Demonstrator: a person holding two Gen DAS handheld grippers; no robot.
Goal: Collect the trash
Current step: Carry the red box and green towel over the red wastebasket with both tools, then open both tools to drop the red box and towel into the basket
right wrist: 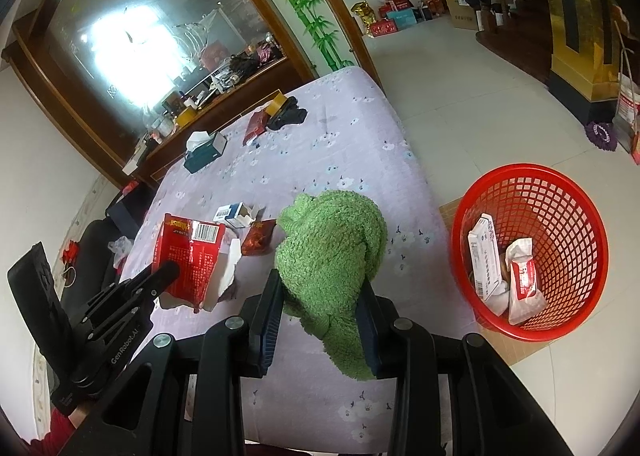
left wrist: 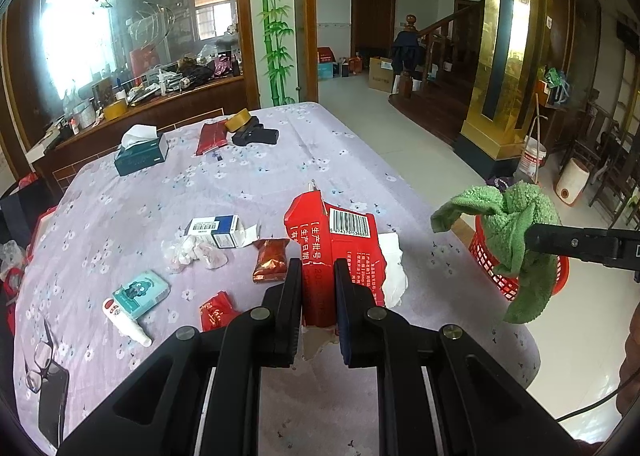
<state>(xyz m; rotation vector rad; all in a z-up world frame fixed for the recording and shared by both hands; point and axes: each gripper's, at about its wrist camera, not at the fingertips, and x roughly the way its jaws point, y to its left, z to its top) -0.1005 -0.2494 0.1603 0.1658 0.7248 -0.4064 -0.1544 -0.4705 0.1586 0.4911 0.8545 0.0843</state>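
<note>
Left wrist view only: glasses (left wrist: pixel 40 360) on a dark phone at 8 o'clock; teal card pack (left wrist: pixel 140 294) and white tube (left wrist: pixel 126 322) just beside it; crumpled tissue (left wrist: pixel 192 254) near centre
Right wrist view only: red basket (right wrist: pixel 532 252) interior at 3 o'clock on the floor; white packets (right wrist: pixel 502 272) lying inside
Red packet (left wrist: pixel 340 244): torn open, barcode showing, white paper behind; lifted above the lilac floral surface (left wrist: pixel 240 175); left claw (left wrist: pixel 318 308) clamped on its lower part
Green cloth (right wrist: pixel 332 252): fluffy, bunched; right claw (right wrist: pixel 320 328) closed around it, beside the basket's 9 o'clock side
</note>
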